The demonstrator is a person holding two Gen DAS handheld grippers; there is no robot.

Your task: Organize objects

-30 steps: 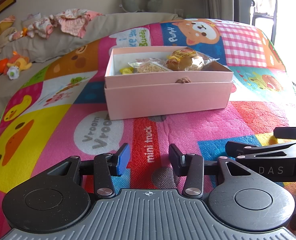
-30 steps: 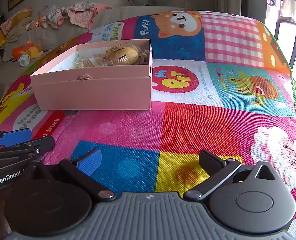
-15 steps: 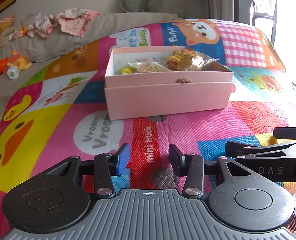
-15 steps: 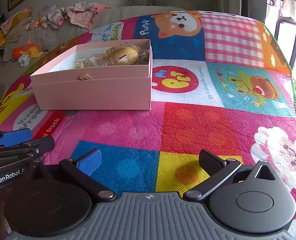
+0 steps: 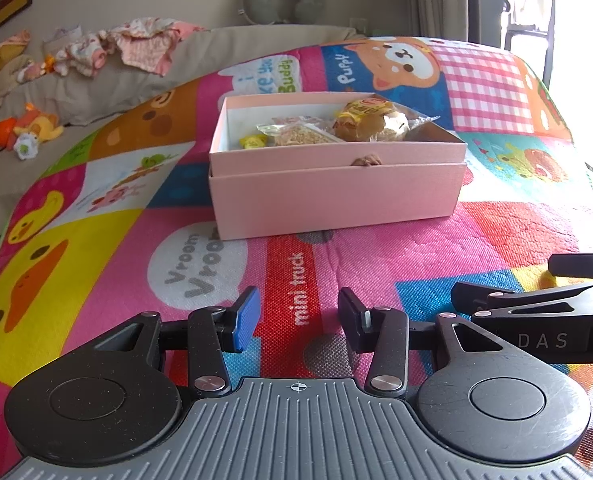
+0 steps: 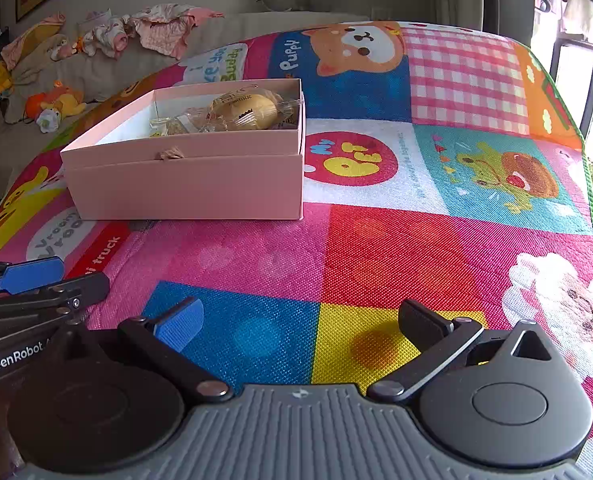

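Nothing moved | both tongs point(image 5: 298, 316) point(image 6: 300, 324) released, empty | yellow candy point(image 5: 251, 142) clear only leftward, in pink box point(image 5: 336, 196)

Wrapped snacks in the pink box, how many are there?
3 visible: a large round golden bun at the right, a clear packet of oat-coloured bar mid-box, a small yellow candy left. The pink cardboard box wall may hide more.

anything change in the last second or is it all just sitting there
Nothing visibly changed. Both the left gripper and the right gripper hover open and empty over the play mat, where they were a second ago. The pink box sits in the same spot with the wrapped snacks inside it.
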